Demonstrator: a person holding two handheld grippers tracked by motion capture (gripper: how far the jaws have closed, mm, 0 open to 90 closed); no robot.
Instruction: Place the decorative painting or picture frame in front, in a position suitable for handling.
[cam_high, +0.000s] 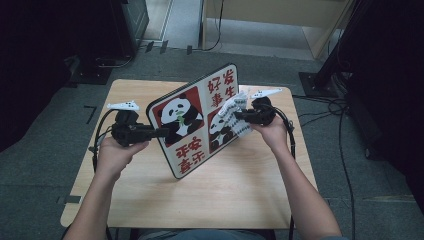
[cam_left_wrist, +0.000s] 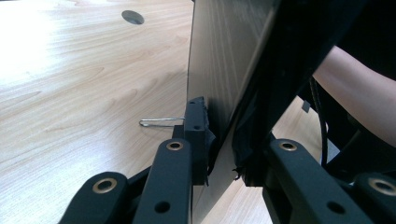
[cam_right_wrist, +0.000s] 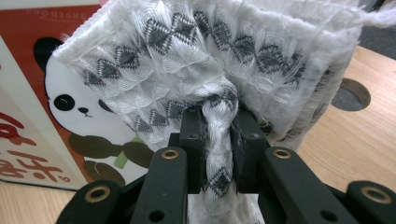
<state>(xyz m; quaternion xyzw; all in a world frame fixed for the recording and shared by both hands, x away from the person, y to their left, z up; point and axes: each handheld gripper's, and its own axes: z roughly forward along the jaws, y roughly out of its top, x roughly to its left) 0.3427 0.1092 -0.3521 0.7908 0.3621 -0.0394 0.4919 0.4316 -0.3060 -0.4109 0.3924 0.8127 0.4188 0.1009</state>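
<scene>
Wooden counter (cam_high: 240, 190) carries a panda-printed board (cam_high: 195, 120) stood tilted on its lower edge, left tongs (cam_high: 162, 132) pinching its rim to steady it, while right tongs (cam_high: 239, 116) pinch a folded white cloth (cam_high: 236, 116) against its face, apparently for wiping.

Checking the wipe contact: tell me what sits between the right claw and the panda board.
A folded white cloth, pinched in the right claw, lies against the panda board in the right gripper view.
</scene>
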